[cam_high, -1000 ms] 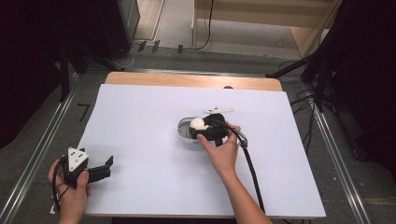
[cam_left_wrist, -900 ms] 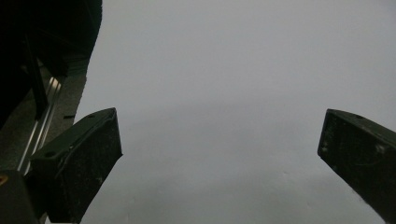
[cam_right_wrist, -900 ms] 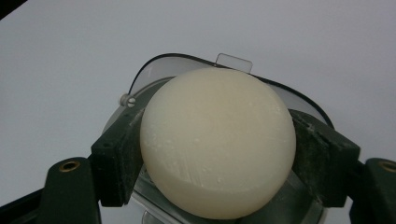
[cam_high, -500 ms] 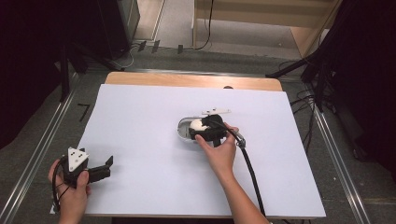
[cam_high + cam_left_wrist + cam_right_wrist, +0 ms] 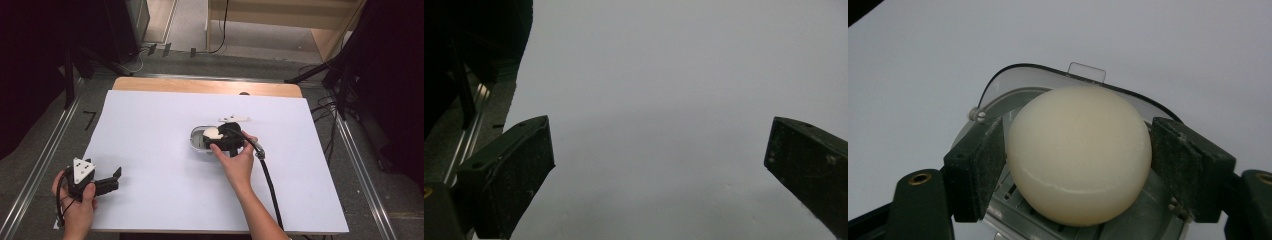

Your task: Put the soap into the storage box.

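Note:
A cream-white egg sits between the pads of my right gripper, which is shut on it, both pads touching its sides. Just under it lies a round metal container with a clear lid standing open behind it. In the high view the egg and right gripper are over the container near the table's middle. My left gripper rests at the near left corner, open, with nothing between its jaws.
A white sheet covers the table, with a wooden edge showing at the far side. A small white flat piece lies just beyond the container. The right gripper's black cable trails toward the near edge. Metal rails run along both sides.
The right hand has edged slightly forward over the container with the egg still held. The left gripper has not moved.

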{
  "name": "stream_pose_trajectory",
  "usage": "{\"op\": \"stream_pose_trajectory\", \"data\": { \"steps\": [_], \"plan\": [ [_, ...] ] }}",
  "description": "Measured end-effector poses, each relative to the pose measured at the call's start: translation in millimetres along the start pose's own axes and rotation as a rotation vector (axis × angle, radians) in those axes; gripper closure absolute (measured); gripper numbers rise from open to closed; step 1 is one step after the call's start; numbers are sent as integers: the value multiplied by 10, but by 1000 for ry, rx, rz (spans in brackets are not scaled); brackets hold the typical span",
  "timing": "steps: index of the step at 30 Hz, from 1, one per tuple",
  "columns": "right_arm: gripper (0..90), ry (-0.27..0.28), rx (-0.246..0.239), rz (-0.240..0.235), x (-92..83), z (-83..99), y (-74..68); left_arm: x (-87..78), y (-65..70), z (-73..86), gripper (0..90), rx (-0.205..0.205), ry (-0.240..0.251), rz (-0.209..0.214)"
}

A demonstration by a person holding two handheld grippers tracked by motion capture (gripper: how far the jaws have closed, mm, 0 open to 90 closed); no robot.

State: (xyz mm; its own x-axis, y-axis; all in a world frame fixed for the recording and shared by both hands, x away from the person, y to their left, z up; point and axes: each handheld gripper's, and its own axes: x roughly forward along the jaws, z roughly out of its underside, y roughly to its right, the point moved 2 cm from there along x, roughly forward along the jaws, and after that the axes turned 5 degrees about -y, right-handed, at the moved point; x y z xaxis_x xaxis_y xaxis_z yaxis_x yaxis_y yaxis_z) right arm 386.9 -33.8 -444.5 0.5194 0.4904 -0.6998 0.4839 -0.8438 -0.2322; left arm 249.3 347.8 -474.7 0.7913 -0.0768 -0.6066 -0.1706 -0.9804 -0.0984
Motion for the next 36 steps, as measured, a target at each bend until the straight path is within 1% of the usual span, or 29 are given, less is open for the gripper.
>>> {"op": "stream_pose_trajectory", "data": {
  "steps": [5, 10, 13, 17, 22, 23, 26, 28, 30, 31, 35, 36],
  "plan": [
    [240, 10, -12, 1, -63, 1, 6, 0, -3, -1, 3, -2, 0, 3],
    [242, 45, -26, 9, -158, -15, -3, 0, -1, 0, 3, -2, 1, 2],
    [242, 59, -19, 9, -208, -15, 16, -2, -1, 1, 3, 0, 3, 1],
    [237, 72, -16, -2, -277, 9, 43, -1, -2, 1, 2, 0, 2, 1],
    [233, 95, -37, -15, -382, 55, 44, -1, -2, 1, 3, 0, 2, 1],
    [231, 102, -37, -10, -404, 72, 50, -1, -2, 0, 3, -1, 2, 1],
    [223, 122, -36, 10, -462, 125, 85, -2, -3, 1, 3, 0, 2, 1],
    [230, 129, -36, 12, -495, 154, 115, -2, -4, 1, 3, 0, 1, 2],
    [230, 131, -34, 7, -509, 168, 132, -2, -3, 0, 2, -1, 1, 2],
    [229, 136, -30, 9, -534, 198, 171, -1, -2, 0, 2, -1, 1, 0],
    [218, 138, -21, 27, -553, 240, 215, -2, -2, 1, 3, 1, 0, -1],
    [211, 136, -20, 29, -567, 283, 262, -2, 0, 1, 3, 1, 1, -2]
  ]
}}
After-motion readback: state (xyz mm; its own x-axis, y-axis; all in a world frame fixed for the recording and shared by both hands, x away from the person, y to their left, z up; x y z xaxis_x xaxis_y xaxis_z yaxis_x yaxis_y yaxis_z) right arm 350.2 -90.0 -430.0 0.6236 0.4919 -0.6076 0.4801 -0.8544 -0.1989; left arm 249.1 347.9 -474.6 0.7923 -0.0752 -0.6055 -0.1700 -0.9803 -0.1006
